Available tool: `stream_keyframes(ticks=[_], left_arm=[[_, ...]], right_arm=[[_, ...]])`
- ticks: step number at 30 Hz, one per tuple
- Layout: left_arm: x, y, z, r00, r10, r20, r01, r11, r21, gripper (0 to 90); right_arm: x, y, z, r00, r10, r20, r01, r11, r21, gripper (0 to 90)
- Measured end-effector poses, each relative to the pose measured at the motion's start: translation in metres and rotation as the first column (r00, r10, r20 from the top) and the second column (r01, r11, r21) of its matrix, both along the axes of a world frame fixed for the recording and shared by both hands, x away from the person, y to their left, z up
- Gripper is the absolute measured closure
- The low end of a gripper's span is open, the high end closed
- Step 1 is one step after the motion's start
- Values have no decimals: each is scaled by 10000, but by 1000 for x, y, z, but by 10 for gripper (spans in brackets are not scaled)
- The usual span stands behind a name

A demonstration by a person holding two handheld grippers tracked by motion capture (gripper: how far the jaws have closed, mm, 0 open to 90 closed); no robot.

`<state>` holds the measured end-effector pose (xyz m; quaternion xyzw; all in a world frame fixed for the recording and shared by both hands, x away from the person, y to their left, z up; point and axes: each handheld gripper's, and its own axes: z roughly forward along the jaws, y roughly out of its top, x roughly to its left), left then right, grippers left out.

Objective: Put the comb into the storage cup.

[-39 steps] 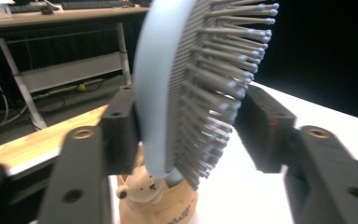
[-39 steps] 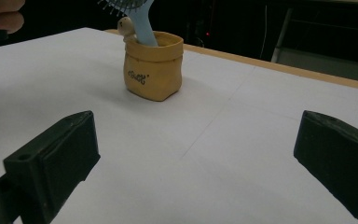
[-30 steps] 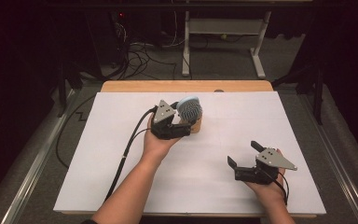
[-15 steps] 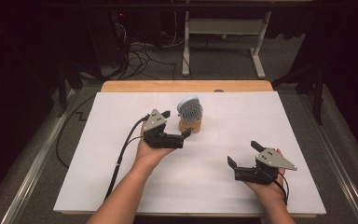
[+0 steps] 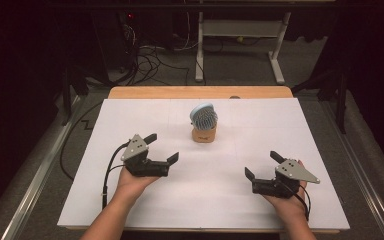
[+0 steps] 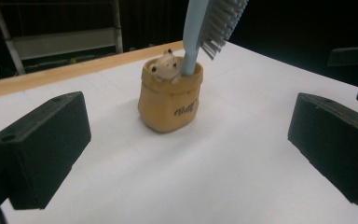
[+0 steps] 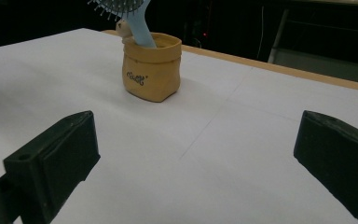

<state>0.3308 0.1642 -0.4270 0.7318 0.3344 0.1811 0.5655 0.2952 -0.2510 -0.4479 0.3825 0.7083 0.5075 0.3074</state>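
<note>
A tan sack-shaped holder (image 5: 203,135) with a small frog figure on its rim stands upright at the middle of the white table, toward the back. A light blue hairbrush (image 5: 204,116) stands handle-down in it. My left gripper (image 5: 163,147) hovers to the holder's front left, well apart from it; its jaws have just been opening and stand open with nothing between them. In the left gripper view the holder (image 6: 168,105) and brush (image 6: 209,23) lie ahead, beyond the jaws. My right gripper (image 5: 261,164) rests open near the front right, and it faces the holder (image 7: 151,74) from a distance.
The white sheet (image 5: 130,200) covers the table up to a bare wooden strip (image 5: 200,92) along the far edge. Beyond it, cables (image 5: 145,60) lie on the floor by a white metal frame (image 5: 240,35). Dark curtains close in both sides.
My left gripper has let go of the brush in the holder, opened, and drawn back toward the front left of the table. The right gripper has stayed where it was.
</note>
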Motion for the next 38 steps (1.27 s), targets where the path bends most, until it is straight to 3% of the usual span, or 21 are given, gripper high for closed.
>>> stream_keyframes(ticks=[12,17,19,24,38], left_arm=[[-29,65,-22,9967,807,83,-808,9966,152,0],[-39,82,-27,9932,1043,519,-1062,9937,364,0],[-39,87,-31,9937,1084,280,-1088,9940,101,0],[-39,91,-29,9922,1187,369,-1183,9929,-124,0],[-41,91,-26,9930,1082,483,-1078,9941,-105,0]], right_arm=[[-1,-2,-1,9999,-128,-42,128,9999,16,4],[-3,-3,-1,9999,-150,-43,149,9999,-13,4],[-5,-4,-1,9998,-173,-41,173,9998,37,4],[-5,-4,0,9998,-181,-26,181,9998,56,4],[-6,-7,0,9995,-313,-12,313,9995,92,4]])
